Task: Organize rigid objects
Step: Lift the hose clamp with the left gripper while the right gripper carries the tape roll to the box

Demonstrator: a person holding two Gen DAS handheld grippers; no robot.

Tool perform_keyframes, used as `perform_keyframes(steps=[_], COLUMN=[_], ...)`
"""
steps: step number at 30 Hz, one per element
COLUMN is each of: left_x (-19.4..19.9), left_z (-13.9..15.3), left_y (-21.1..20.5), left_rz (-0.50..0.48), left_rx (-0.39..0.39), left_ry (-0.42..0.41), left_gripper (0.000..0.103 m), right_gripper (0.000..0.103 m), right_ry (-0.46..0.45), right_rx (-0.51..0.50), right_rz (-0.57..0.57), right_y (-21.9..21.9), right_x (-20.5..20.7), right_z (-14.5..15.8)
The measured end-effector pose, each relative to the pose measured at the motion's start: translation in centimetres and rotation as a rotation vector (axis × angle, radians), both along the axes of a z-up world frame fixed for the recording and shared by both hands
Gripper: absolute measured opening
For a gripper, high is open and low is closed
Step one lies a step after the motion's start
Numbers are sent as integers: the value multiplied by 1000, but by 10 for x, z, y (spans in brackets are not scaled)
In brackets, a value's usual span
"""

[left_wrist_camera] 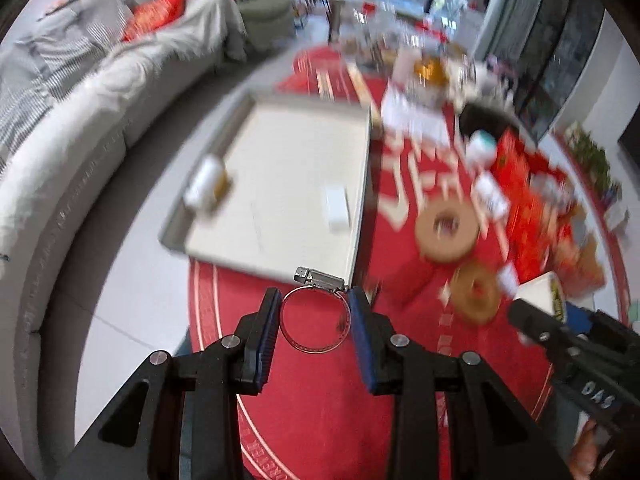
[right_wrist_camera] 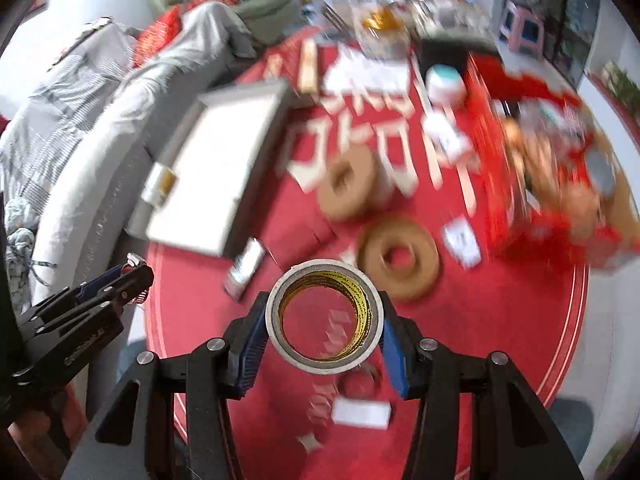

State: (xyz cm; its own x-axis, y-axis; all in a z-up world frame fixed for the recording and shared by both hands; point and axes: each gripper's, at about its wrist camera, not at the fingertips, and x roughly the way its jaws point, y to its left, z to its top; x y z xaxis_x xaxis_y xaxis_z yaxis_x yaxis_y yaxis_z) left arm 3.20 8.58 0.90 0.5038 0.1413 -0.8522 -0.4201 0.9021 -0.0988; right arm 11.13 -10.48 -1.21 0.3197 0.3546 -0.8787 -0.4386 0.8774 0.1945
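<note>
My left gripper (left_wrist_camera: 314,300) is shut on a metal hose clamp (left_wrist_camera: 318,277), its blue pads pressing the ring's two sides above the red round rug (left_wrist_camera: 312,400). My right gripper (right_wrist_camera: 324,304) is shut on a white tape roll (right_wrist_camera: 324,366) with a yellow printed core. Ahead lies a cream tray (left_wrist_camera: 296,152), which holds a small bottle (left_wrist_camera: 208,184) and a white box (left_wrist_camera: 338,208). Two brown tape rolls (right_wrist_camera: 348,188) (right_wrist_camera: 398,260) lie on the rug. The left gripper (right_wrist_camera: 138,276) shows at the left edge of the right wrist view.
A grey sofa (left_wrist_camera: 80,140) curves along the left. Red boxes and mixed clutter (left_wrist_camera: 520,184) crowd the rug's right and far side. A small white box (right_wrist_camera: 360,412) and a silvery packet (right_wrist_camera: 246,266) lie on the rug near the right gripper.
</note>
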Motion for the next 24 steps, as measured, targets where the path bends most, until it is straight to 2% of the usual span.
perform_keyframes(steps=[6,14,18,24], left_x=[23,50,62,72], left_z=[46,68,58,24], left_y=[31,71,90,107], left_rz=[70,143,175,205], left_rx=[52,96,87,84], left_ry=[-103,-175,-160,-113], left_gripper=[37,37,37,37], right_gripper=[52,52,52,52], right_ry=[-94,-182,-176,-124], right_rx=[50,94,91,50], right_rz=[49,109,140,177], right_y=[41,106,135,170], right_x=[27,63,78,88], right_z=[49,96,94,59])
